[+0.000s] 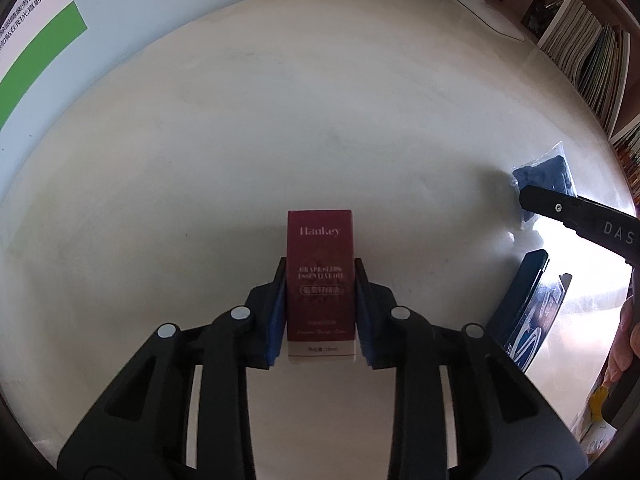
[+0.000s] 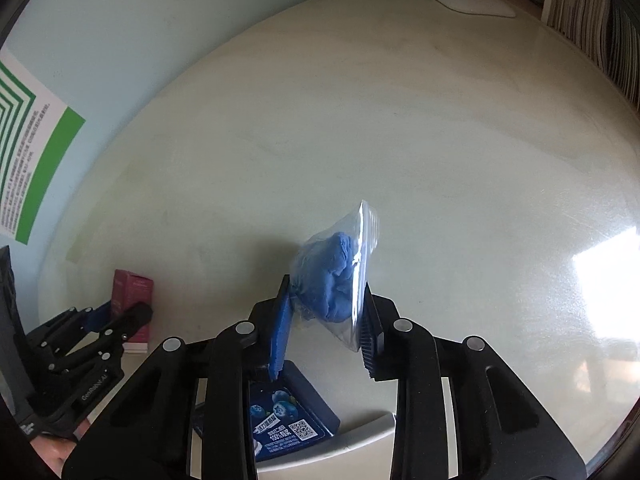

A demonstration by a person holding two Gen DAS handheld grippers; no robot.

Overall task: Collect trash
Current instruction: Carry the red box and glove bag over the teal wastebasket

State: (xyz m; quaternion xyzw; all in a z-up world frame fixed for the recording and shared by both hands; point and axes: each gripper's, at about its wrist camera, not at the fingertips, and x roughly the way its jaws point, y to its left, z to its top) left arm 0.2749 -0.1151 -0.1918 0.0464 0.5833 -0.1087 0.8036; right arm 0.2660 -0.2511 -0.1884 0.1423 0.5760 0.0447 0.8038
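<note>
My left gripper (image 1: 320,276) is shut on a dark red "Hankey" carton (image 1: 320,280), held above the pale table (image 1: 280,120); the carton also shows in the right wrist view (image 2: 132,292) with the left gripper (image 2: 116,316) around it. My right gripper (image 2: 326,300) is shut on a clear plastic bag with a blue lump inside (image 2: 336,276), held above the table. In the left wrist view the same bag (image 1: 544,176) sits at the right gripper's finger (image 1: 560,208).
A dark blue blueberry-print box (image 2: 288,416) lies below my right gripper, also in the left wrist view (image 1: 528,304). A white lamp base (image 1: 488,12) stands at the far right. Shelves of books (image 1: 592,60) line the right side. A green-and-white poster (image 2: 32,168) hangs on the left wall.
</note>
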